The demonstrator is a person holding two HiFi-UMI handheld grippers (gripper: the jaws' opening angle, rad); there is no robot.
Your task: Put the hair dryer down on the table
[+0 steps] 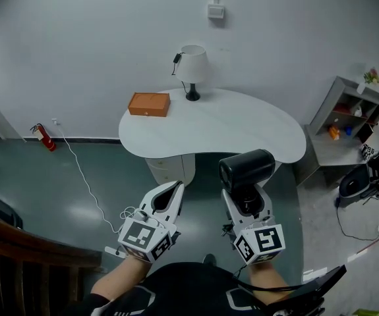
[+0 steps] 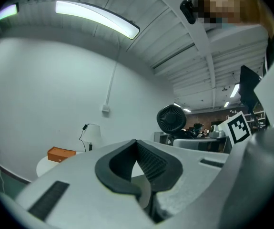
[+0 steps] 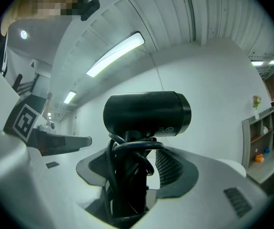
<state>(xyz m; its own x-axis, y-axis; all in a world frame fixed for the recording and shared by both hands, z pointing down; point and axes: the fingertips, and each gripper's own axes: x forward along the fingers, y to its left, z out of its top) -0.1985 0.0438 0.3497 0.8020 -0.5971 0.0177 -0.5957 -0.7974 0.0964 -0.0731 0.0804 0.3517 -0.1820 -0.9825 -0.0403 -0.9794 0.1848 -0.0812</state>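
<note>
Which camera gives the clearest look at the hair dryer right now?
The right gripper view: the hair dryer fills the centre, handle and wrapped cord between the jaws. The head view shows its barrel from above; the left gripper view only its rear grille.

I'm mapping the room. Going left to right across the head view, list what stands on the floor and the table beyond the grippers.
fire extinguisher → orange box → lamp → shelf

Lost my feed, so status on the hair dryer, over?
Right gripper shut on hair dryer handle, dryer upright. Left gripper shut, empty. Table ahead, not yet reached; orange box and lamp at its far left, nothing in the way.
</note>
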